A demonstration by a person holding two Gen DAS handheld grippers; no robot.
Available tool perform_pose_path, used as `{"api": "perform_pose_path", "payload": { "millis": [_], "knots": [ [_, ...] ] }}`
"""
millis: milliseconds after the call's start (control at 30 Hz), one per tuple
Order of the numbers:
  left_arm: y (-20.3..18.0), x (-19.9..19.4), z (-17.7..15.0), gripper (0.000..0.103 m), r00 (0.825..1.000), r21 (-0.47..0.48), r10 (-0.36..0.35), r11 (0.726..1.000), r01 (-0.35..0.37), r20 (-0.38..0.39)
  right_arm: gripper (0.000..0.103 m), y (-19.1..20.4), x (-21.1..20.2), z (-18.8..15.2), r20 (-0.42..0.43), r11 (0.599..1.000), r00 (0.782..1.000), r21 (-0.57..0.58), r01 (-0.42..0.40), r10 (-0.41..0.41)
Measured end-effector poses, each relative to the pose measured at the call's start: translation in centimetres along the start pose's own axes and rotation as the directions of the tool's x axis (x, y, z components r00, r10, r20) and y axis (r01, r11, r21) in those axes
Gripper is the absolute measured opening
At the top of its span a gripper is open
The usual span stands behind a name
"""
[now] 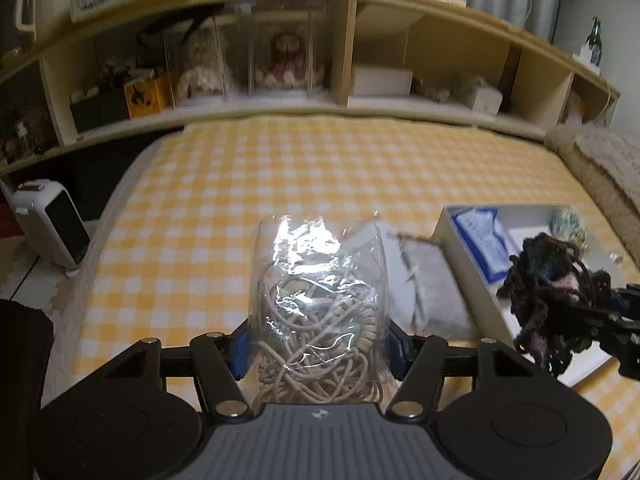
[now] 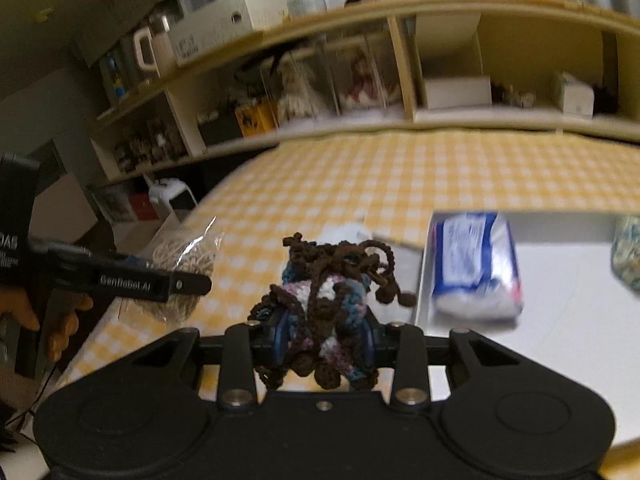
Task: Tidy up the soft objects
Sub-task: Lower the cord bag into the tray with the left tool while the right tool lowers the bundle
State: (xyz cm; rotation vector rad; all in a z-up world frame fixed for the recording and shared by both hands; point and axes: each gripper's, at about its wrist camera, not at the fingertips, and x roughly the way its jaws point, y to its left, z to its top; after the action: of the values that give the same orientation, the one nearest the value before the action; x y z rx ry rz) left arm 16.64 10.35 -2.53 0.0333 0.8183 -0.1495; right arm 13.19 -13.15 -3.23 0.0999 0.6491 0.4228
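Observation:
My left gripper point(image 1: 318, 350) is shut on a clear plastic bag of beige cord point(image 1: 316, 320) and holds it above the yellow checked bed. It also shows from the side in the right wrist view point(image 2: 180, 264). My right gripper point(image 2: 326, 340) is shut on a brown crocheted pouch point(image 2: 332, 292) with blue, pink and white patches, held just left of a white tray point(image 2: 560, 320). The pouch shows over the tray's near edge in the left wrist view point(image 1: 548, 280). In the tray lie a blue and white packet point(image 2: 472, 260) and a green patterned soft item point(image 2: 628, 256).
A grey folded cloth point(image 1: 432, 284) lies on the bed between the bag and the tray point(image 1: 464, 248). A beige blanket point(image 1: 600, 168) lies at the bed's right. A wooden shelf point(image 1: 352, 52) with dolls and boxes runs behind. A white heater point(image 1: 48, 224) stands on the floor, left.

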Motion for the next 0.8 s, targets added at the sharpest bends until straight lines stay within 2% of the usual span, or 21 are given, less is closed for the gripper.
{"api": "perform_pose_path", "payload": {
  "millis": [367, 800],
  "knots": [
    [-2.8, -2.7, 0.8, 0.062, 0.990, -0.044, 0.016, 0.999, -0.010, 0.141, 0.036, -1.1, -2.2, 2.8, 0.075, 0.999, 0.997, -0.050, 0.004, 0.000],
    [-6.1, -4.4, 2.2, 0.063, 0.970, -0.047, -0.003, 0.999, 0.015, 0.242, 0.036, -4.4, -3.8, 5.8, 0.129, 0.995, 0.991, -0.091, 0.044, -0.032]
  ]
}}
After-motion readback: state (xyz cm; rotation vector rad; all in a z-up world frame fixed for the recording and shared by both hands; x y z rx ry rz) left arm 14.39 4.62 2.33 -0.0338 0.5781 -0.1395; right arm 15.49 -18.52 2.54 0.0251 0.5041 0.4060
